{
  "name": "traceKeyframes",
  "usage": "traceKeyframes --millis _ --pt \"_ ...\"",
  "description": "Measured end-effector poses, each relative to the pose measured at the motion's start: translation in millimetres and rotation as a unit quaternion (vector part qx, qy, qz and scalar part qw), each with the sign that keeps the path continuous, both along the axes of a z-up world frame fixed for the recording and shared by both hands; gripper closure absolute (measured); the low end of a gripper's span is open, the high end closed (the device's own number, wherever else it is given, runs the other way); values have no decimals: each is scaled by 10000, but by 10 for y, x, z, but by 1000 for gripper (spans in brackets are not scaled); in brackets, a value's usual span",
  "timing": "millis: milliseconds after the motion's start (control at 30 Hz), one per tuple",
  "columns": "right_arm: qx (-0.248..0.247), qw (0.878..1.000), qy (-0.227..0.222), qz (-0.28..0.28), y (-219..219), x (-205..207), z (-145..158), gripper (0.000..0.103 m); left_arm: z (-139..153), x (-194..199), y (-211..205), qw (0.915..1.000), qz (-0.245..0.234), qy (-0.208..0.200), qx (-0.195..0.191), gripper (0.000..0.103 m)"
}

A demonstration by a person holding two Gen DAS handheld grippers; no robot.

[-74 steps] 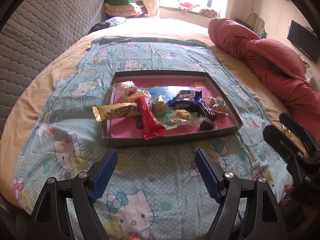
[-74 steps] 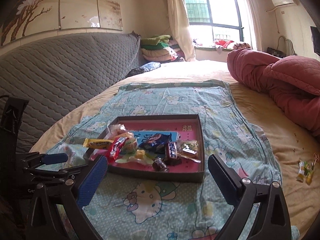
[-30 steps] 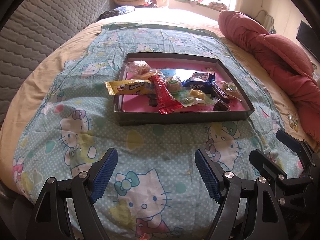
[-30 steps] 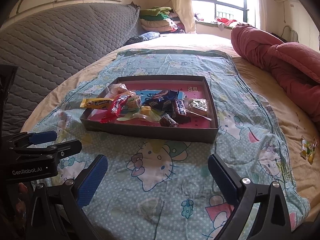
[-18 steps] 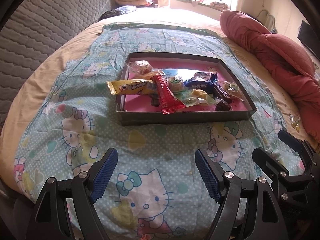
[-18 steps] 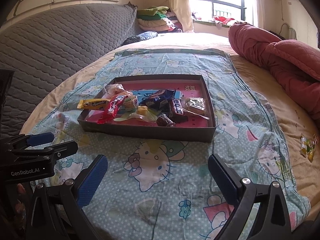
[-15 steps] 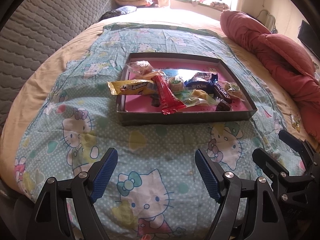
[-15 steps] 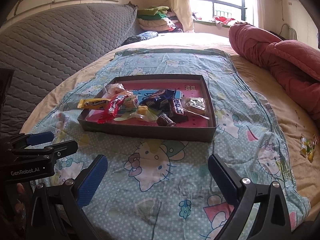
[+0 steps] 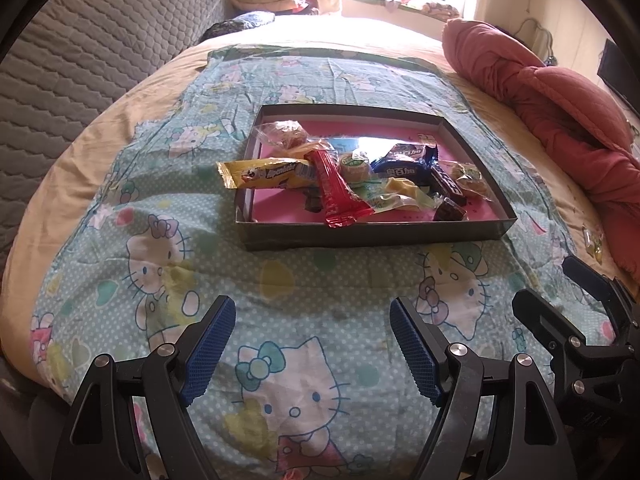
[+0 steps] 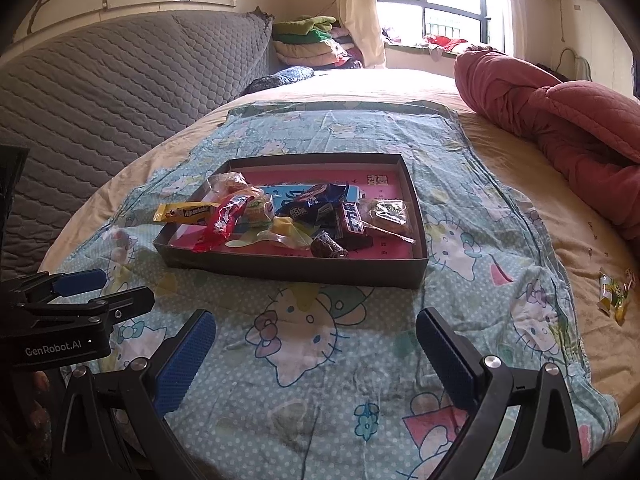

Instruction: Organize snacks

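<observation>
A shallow dark box with a pink floor (image 9: 372, 236) (image 10: 296, 270) lies on a Hello Kitty cloth (image 9: 160, 208) on the bed. It holds several snacks: a yellow bar (image 9: 266, 172) (image 10: 185, 213) hanging over the left rim, a red packet (image 9: 336, 194) (image 10: 224, 220), a blue packet (image 9: 404, 164) (image 10: 310, 202) and small dark candies (image 9: 448, 210) (image 10: 328, 246). My left gripper (image 9: 312, 344) is open and empty, well in front of the box. My right gripper (image 10: 316, 356) is open and empty, also in front of it.
A red quilt (image 9: 552, 92) (image 10: 560, 120) is bundled at the right. Loose candies (image 10: 614, 292) (image 9: 592, 242) lie on the beige sheet at the right. A grey quilted headboard (image 10: 100, 88) runs along the left. Folded clothes (image 10: 312, 40) are stacked at the back.
Both grippers stay open. The view has shifted a little since half a second ago; over the longer span both grippers rose and tilted down toward the box.
</observation>
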State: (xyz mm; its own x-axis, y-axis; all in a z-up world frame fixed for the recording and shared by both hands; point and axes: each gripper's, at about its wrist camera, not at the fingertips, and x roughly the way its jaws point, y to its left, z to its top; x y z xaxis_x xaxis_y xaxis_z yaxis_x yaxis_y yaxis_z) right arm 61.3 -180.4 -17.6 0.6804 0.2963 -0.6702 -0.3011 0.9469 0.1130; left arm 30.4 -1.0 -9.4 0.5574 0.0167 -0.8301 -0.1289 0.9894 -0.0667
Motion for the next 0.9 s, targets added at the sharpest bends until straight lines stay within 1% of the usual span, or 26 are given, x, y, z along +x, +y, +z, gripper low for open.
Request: traceKeyframes --millis 167,900 --pt "12 10000 62 26 5 16 -23 2 -3 1 -2 10000 3 5 5 22" --pt "23 10000 -29 -48 -27 21 -4 2 -11 7 -19 10000 -9 5 77 22"
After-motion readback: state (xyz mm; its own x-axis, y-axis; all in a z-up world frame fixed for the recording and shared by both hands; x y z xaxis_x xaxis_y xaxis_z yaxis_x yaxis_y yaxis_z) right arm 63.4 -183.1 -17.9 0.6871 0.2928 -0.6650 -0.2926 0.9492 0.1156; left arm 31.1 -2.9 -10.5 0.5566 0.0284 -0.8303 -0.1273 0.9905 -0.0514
